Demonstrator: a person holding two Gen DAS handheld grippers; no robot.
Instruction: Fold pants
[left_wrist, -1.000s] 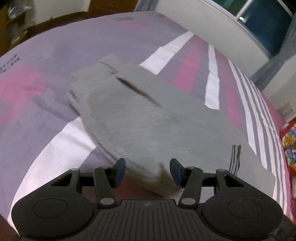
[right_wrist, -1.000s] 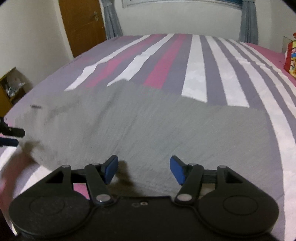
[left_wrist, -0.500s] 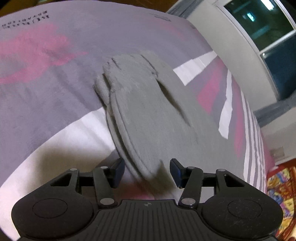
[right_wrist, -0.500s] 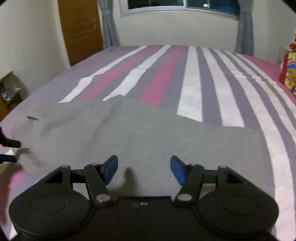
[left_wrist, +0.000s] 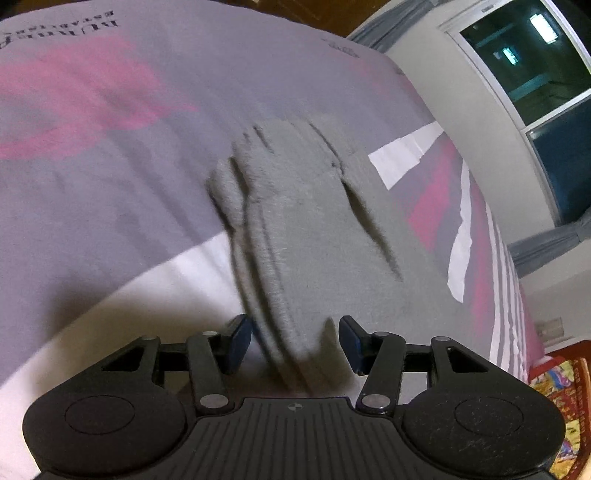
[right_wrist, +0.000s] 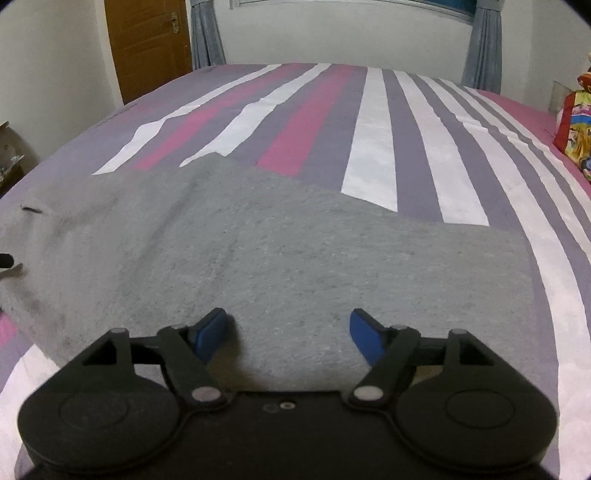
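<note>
Left side first: the left tool (left_wrist: 291, 341) sits half-spread over the near end of the grey pants (left_wrist: 314, 236), soft fleecy knit bunched into ridges on the bed (left_wrist: 92, 166), pads apparently clear, though blur hides contact. Over to the right: the right tool (right_wrist: 288, 334) is opening above the flat leg, nothing gripped. Next, I'd say, pinch both edges for the fold.

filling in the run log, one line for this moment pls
pants: flat on bed | left gripper: open, over pants edge | right gripper: opening, nothing held

A home bedroom: striped bed (right_wrist: 373, 155), curtains (right_wrist: 207, 33), wooden door (right_wrist: 147, 44).
</note>
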